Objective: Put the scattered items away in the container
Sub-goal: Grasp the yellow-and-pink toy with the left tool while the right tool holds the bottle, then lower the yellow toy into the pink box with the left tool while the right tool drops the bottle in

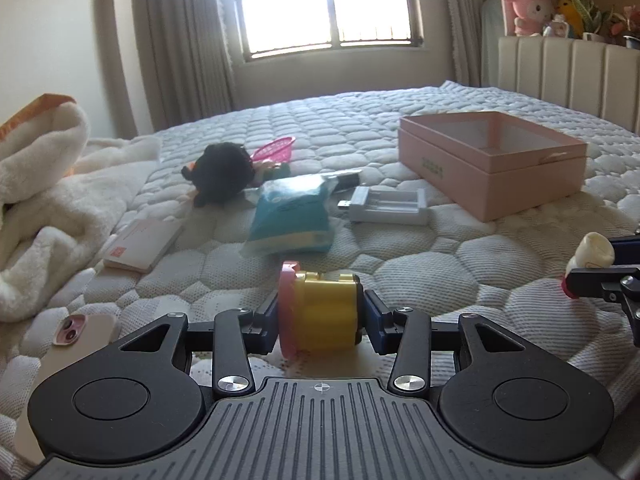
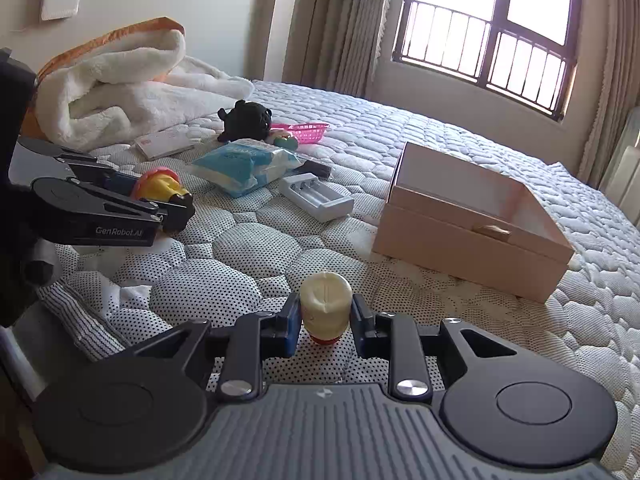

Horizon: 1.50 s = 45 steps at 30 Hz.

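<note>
My left gripper (image 1: 320, 316) is shut on a yellow jar with a pink lid (image 1: 316, 312), held just above the quilted bed; it also shows in the right wrist view (image 2: 160, 188). My right gripper (image 2: 326, 316) is shut on a small cream bottle with a red base (image 2: 325, 308), also visible in the left wrist view (image 1: 590, 256). The open pink box (image 1: 492, 160) (image 2: 472, 220) sits on the bed ahead and looks empty. A blue packet (image 1: 292, 216), white battery charger (image 1: 388, 206), black plush toy (image 1: 224, 172), pink basket (image 1: 276, 148) and white booklet (image 1: 140, 244) lie scattered.
A white fleece blanket (image 1: 44, 184) is piled at the left. A pink phone (image 1: 68, 356) lies by my left gripper. A padded headboard (image 1: 568, 76) with plush toys stands behind the box. A window and curtains are at the back.
</note>
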Available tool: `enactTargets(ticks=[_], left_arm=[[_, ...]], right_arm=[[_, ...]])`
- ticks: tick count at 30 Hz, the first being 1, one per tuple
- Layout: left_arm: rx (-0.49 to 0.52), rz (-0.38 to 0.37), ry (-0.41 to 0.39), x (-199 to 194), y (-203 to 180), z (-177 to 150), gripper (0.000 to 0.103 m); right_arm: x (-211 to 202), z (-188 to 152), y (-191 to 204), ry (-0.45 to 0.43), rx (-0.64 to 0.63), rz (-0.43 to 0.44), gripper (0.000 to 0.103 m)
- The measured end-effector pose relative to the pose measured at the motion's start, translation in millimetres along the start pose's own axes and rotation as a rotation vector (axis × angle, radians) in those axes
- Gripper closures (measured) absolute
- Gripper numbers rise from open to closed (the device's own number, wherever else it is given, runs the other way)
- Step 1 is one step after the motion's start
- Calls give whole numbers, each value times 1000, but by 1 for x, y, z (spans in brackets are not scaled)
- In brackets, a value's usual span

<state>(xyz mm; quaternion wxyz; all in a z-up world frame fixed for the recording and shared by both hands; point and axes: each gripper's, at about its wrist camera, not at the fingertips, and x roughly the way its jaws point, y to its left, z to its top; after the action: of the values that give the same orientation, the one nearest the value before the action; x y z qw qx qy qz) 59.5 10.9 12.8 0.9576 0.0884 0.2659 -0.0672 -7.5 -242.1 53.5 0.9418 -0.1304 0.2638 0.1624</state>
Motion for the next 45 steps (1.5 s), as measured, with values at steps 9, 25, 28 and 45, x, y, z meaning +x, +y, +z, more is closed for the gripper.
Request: enactTargets(ticks=[9, 25, 28, 45], left_arm=[[79, -125, -66, -44, -63, 9, 56], [169, -226, -137, -15, -127, 68, 56], [184, -220, -189, 2, -130, 97, 56], [2, -46, -120, 52, -33, 74, 2]], right_arm=[[-63, -4, -32, -82, 36, -91, 78], [-66, -3, -116, -148, 153, -115, 78], [-52, 19, -139, -188, 186, -118, 78], [42, 41, -173, -191, 267, -173, 34]])
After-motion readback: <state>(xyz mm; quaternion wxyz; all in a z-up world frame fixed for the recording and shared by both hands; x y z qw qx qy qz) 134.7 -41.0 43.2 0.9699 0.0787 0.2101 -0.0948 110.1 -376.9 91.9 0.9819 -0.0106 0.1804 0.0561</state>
